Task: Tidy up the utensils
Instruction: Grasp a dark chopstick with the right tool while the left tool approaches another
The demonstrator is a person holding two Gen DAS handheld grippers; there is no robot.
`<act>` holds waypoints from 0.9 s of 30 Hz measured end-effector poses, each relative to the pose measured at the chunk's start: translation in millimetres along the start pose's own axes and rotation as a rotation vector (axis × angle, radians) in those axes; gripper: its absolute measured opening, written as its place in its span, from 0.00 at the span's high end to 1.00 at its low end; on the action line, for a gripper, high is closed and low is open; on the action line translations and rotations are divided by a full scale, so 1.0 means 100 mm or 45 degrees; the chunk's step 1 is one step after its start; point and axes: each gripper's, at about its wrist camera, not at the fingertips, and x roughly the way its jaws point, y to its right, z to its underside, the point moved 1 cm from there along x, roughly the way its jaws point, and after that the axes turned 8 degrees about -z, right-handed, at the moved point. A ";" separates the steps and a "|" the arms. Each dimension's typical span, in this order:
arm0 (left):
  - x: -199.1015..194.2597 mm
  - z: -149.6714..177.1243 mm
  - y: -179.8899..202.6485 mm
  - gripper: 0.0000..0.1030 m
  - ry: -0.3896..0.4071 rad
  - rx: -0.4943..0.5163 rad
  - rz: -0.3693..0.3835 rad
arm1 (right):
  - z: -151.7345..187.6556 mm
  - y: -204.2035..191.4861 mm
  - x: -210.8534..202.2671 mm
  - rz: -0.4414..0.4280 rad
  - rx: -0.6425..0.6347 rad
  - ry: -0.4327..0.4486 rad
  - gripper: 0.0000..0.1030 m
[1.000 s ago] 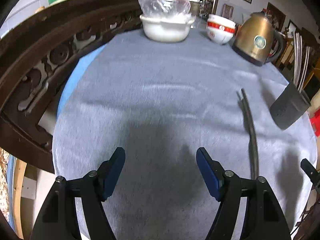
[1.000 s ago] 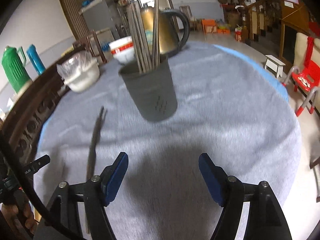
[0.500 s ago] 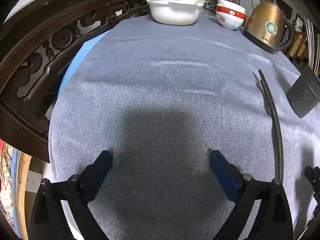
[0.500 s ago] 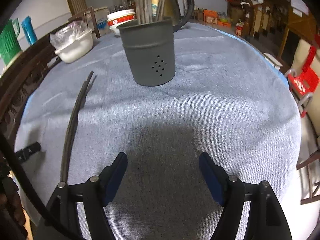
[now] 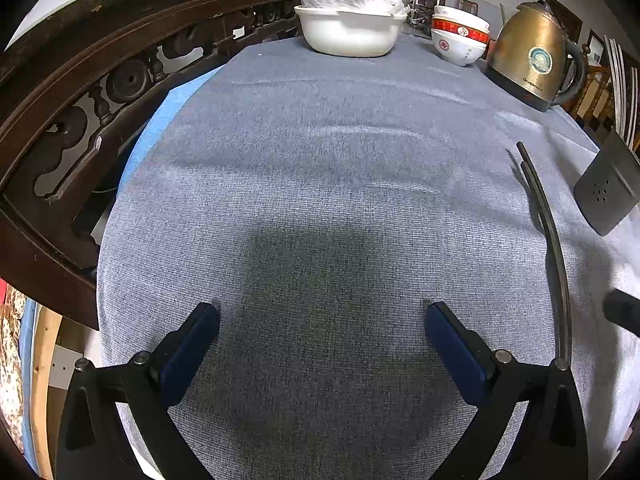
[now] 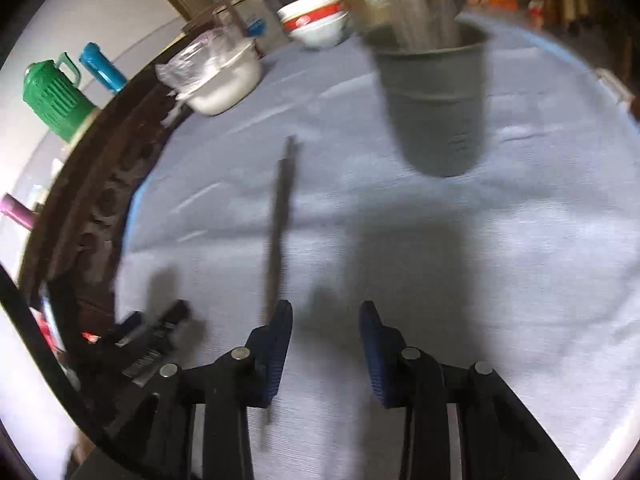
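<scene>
**Both tongs spread, chopsticks lying loose on the cloth**

We hold our tools over a round table [image 5: 320,152] covered in grey-blue cloth. At its far edge stand a brass kettle [image 5: 532,50], a white basin [image 5: 348,34] with a plastic bag in it, and stacked red-banded bowls [image 5: 460,40]. The grey utensil holder [image 6: 434,100] stands upright to the right, with several sticks in it (blurred in the right view). A pair of dark chopsticks [image 5: 548,236] lies flat on the cloth, just left of the holder and apart from it. Our left gripper [image 5: 322,336] is spread wide and holds nothing. Our right gripper [image 6: 325,332] has a narrower gap, also holding nothing; the chopsticks' near end passes just outside its left finger [image 6: 278,344].
</scene>
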 end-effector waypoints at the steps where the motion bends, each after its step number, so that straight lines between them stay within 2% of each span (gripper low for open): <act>1: 0.00 0.00 -0.01 0.00 0.002 0.001 0.001 | -0.02 -0.06 0.06 0.002 -0.022 -0.011 0.64; 6: -0.01 0.01 -0.01 0.00 0.015 0.006 0.005 | -0.12 -0.23 0.35 0.000 -0.052 -0.078 0.64; 7: -0.01 0.01 0.00 0.00 0.018 0.008 0.007 | -0.13 -0.23 0.40 0.001 -0.050 -0.093 0.67; 8: -0.01 0.01 0.00 0.00 0.021 0.010 0.008 | -0.13 -0.24 0.45 -0.002 -0.053 -0.110 0.81; 9: -0.02 0.02 0.00 0.00 0.022 0.012 0.009 | -0.12 -0.26 0.48 0.018 -0.069 -0.109 0.87; 11: -0.02 0.02 0.00 0.00 0.027 0.015 0.013 | -0.12 -0.25 0.47 0.009 -0.041 -0.105 0.88; 13: -0.02 0.02 0.00 0.00 0.034 0.017 0.015 | -0.10 -0.22 0.39 -0.013 0.015 -0.077 0.94; 16: -0.02 0.02 0.01 0.00 0.047 0.011 0.012 | 0.00 -0.21 0.22 -0.052 0.065 -0.023 0.94; 19: -0.02 0.02 0.01 0.00 0.046 0.014 0.014 | 0.16 -0.21 0.28 -0.132 0.115 -0.124 0.90; 23: -0.01 0.01 0.00 0.00 0.046 0.014 0.016 | 0.23 -0.24 0.24 -0.058 0.059 -0.101 0.90; 27: -0.01 0.01 0.00 0.00 0.047 0.013 0.014 | 0.09 -0.23 0.20 -0.021 0.064 -0.059 0.89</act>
